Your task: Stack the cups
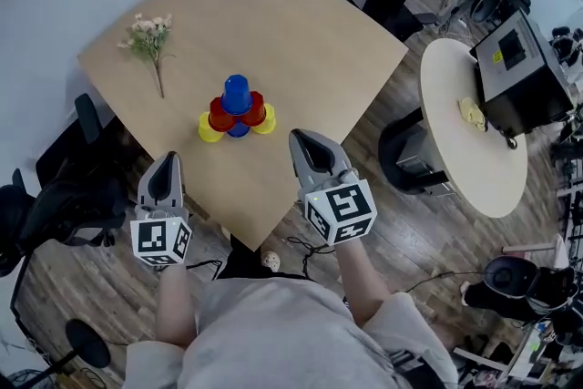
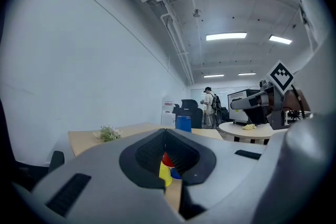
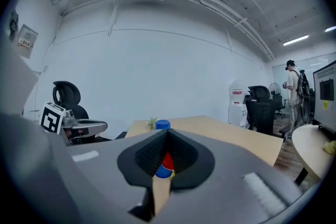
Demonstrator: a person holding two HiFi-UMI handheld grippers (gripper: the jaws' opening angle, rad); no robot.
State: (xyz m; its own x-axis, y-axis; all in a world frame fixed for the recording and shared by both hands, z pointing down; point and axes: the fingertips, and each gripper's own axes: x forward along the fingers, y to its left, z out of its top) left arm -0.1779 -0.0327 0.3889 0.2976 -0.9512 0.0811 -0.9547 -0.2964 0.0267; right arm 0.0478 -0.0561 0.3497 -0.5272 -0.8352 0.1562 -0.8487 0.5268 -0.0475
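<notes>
**Cup pyramid looks done, both grippers empty**

The cups point(image 1: 236, 109) sit in a small pyramid around the middle of the table point(image 1: 301, 41), with yellow and red ones low and a blue cup point(image 1: 236, 92) on top. The left gripper point(image 1: 168, 161) and right gripper point(image 1: 305, 146) hover at the table's near edge, both pinched fully closed on nothing. My guess is the cups are light, slick plastic that tips easily. I'd pinch one side wall gently, near the rim.
</notes>
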